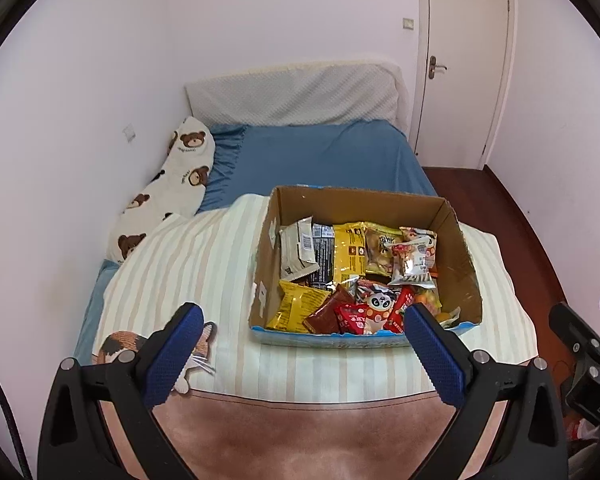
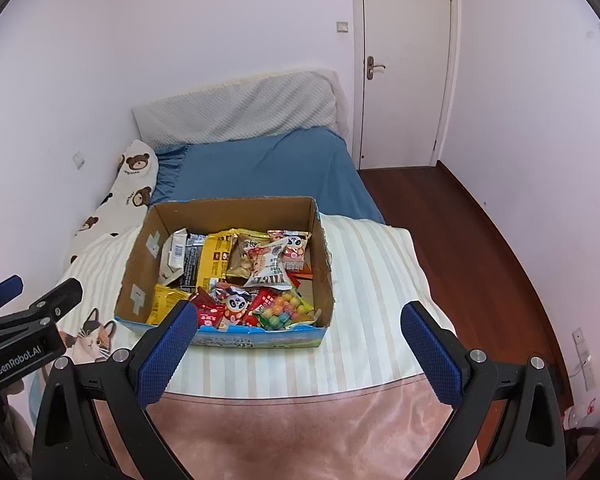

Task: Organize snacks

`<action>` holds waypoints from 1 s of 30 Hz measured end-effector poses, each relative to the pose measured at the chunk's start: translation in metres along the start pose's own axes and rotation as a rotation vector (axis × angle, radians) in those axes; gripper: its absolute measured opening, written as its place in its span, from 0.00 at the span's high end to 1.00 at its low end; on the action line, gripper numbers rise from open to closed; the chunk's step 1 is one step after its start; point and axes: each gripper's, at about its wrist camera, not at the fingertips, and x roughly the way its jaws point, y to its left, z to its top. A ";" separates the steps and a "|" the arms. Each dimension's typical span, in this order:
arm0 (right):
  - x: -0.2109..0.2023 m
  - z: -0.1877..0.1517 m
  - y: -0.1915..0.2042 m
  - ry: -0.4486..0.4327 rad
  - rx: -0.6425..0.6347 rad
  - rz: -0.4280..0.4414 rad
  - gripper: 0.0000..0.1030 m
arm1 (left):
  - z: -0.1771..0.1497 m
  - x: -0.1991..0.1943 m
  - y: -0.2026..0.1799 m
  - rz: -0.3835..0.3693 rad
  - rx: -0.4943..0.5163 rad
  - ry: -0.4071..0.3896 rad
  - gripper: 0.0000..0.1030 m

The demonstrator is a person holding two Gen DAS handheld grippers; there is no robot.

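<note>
An open cardboard box sits on a striped quilt on the bed. It is filled with several snack packets: yellow bags, a panda packet, red packets and a bag of coloured candy balls. My left gripper hovers open before the box's near edge, nothing between its blue pads. My right gripper is open too, just short of the box front. The left gripper shows at the right wrist view's left edge.
The striped quilt with a cat print covers the near bed; a pink blanket lies closest. A bear-print pillow lies along the left wall. Blue sheet, headboard cushion, door and wood floor lie beyond.
</note>
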 end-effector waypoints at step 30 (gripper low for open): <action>0.044 0.002 0.001 0.058 0.008 -0.012 0.00 | 0.000 0.034 -0.012 -0.018 0.057 0.048 0.00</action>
